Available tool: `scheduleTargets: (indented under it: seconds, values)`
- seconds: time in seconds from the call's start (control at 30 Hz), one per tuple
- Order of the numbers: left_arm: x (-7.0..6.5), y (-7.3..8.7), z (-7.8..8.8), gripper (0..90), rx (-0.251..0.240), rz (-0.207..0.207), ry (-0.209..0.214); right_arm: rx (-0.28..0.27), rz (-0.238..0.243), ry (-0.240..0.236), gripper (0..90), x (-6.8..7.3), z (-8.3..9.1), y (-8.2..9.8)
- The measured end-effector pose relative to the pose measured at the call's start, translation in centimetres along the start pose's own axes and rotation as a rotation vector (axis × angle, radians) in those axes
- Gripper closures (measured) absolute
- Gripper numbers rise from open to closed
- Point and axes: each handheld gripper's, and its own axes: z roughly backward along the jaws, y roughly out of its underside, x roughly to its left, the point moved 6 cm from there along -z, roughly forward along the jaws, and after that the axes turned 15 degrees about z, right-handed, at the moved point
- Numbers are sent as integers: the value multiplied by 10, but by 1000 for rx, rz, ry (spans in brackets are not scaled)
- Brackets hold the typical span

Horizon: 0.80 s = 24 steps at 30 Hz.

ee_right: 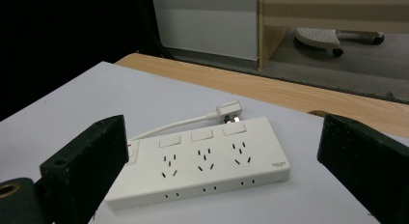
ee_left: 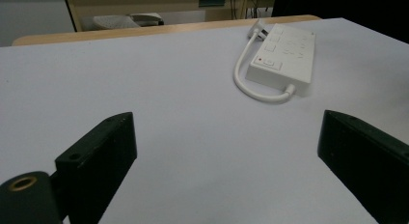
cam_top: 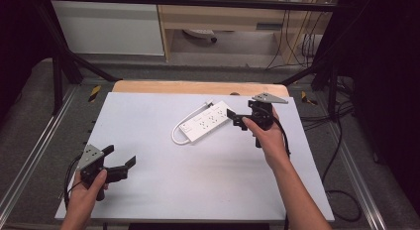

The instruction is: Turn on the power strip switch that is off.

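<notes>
Near the front left corner of the pale grey table top [cam_top: 148,190], your left gripper [cam_top: 120,161] hovers low with its black jaws spread wide and nothing between them, aimed across the bare surface toward the middle. It is well apart from the work, so leave it parked there unless the strip starts to slide.

Toward the back edge, a little right of centre, lies the white plastic three-socket power strip [cam_top: 207,123], flat on the table with its sockets facing up. Its long axis runs on a diagonal: the switch end [ee_left: 266,63] points toward the front left, and the other end toward the back right corner. The short white cord [cam_top: 176,133] loops out of the switch end and curls back along the far side to the white plug [ee_right: 230,111], which rests just beside the strip.

At the strip's back right end, your right gripper [cam_top: 236,119] is also spread and empty, hovering just above that end. Judging from this, the step in hand is the reach for the strip. Turn your wrist so the jaws straddle the narrow width rather than the length, come down squarely, and close on the two long side walls, clear of the cord.
</notes>
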Motion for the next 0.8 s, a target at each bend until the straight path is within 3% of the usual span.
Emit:
scheduleTargets:
  seconds: [0.4,0.8]
  values:
    - [1,0,1,66,-2,4,-3,-19,12,22,41,-4,30,23]
    - [1,0,3,66,0,3,-2,-45,-6,27,44,-9,59,49]
